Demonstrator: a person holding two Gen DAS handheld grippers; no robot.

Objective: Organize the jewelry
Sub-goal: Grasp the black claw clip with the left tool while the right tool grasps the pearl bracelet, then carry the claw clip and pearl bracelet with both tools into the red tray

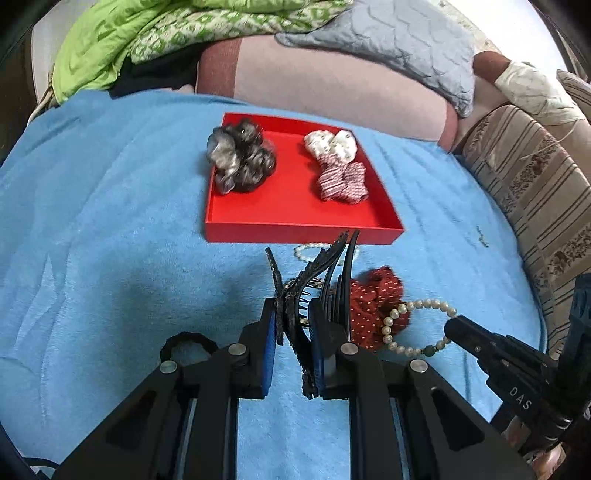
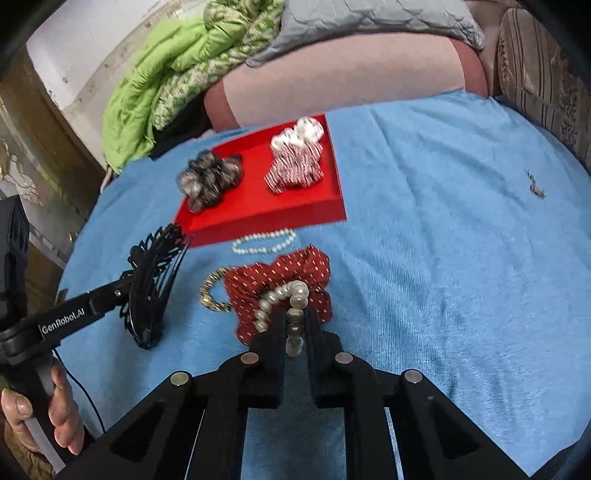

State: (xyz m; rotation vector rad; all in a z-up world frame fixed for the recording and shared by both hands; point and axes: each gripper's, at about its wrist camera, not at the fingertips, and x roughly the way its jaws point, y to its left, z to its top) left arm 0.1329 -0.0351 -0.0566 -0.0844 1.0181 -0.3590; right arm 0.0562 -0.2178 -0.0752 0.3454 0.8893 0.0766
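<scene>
A red tray [image 1: 295,232] [image 2: 306,218] lies on the blue cloth and holds a grey scrunchie [image 1: 240,158] [image 2: 208,181], a white scrunchie [image 1: 332,144] and a red-striped scrunchie [image 1: 341,182] [image 2: 295,170]. My left gripper [image 1: 293,332] [image 2: 122,291] is shut on a black hair comb [image 1: 325,273] [image 2: 155,280], held above the cloth before the tray. My right gripper [image 2: 293,325] [image 1: 448,328] is shut on a pearl bracelet [image 2: 284,299] [image 1: 413,325], over a red dotted scrunchie [image 2: 280,284] [image 1: 373,299].
A small pearl bracelet [image 2: 264,242] [image 1: 310,251] lies just before the tray. A gold bangle [image 2: 212,291] lies left of the red dotted scrunchie. A black hair tie [image 1: 184,341] lies by my left gripper. Pillows and green bedding [image 1: 147,33] are piled behind.
</scene>
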